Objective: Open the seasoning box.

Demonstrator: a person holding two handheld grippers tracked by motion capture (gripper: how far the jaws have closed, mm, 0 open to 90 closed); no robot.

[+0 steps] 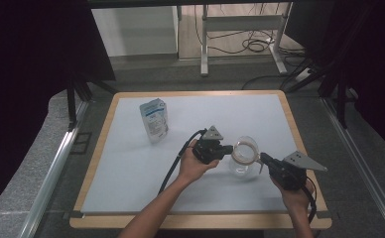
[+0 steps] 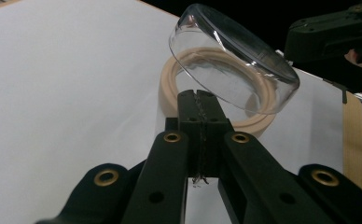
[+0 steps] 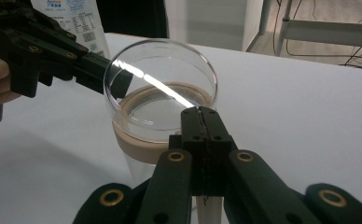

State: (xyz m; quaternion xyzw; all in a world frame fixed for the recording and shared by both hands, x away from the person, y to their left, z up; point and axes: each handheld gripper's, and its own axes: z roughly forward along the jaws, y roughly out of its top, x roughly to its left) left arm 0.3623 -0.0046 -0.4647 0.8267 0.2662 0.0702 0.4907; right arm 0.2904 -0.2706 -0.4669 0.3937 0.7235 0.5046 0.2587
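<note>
Clear glass or plastic, hard and smooth — the jar (image 1: 243,163) with its beige collar (image 3: 139,149) stands near the right of the white surface (image 1: 131,163), between the two tools. A domed clear lid (image 2: 233,77) sits tilted over the collar, raised on one side. By the look of it the lid is light, stiff and slippery, likely to skid or crack if squeezed hard; the thin rim seems the only place to pinch it, while the jar is better steadied at the collar, which looks softer and less slick.

The left tool (image 1: 227,148) comes at the lid from the left, its jaws closed together, tips at the lid's rim; whether they pinch the edge I cannot tell. The right tool (image 1: 263,157) points in from the right and nearer side, jaws also pressed shut with nothing visible between them, tips just beside the collar. A white pouch (image 1: 154,119) stands well apart, far left.
</note>
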